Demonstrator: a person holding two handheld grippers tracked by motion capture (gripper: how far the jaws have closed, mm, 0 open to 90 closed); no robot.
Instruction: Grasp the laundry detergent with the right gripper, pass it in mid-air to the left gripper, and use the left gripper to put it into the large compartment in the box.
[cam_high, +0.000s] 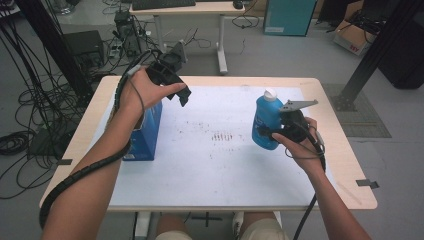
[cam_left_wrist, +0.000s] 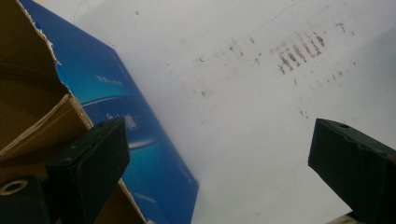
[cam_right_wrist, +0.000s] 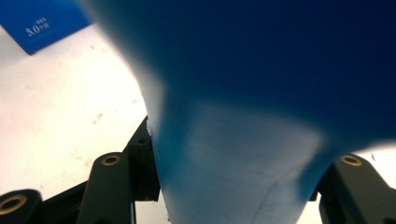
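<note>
A blue bottle (cam_high: 266, 120) with a white cap is held upright above the right half of the table, my right gripper (cam_high: 272, 134) shut on its lower body. Up close in the right gripper view the bottle (cam_right_wrist: 243, 140) sits pinched between both jaws. A blue cardboard box (cam_high: 149, 131) with an open top stands at the left of the table. My left gripper (cam_high: 177, 90) hovers above that box, its jaws wide apart and nothing between them. The left gripper view looks down on the box's open brown flaps (cam_left_wrist: 37, 112) and blue side (cam_left_wrist: 135, 140).
A white sheet (cam_high: 215, 150) with faint brown marks covers the wooden table (cam_high: 350, 170). Beyond the far edge stand a desk (cam_high: 190, 10), cables on the floor and a black frame post (cam_high: 375, 55) at the right.
</note>
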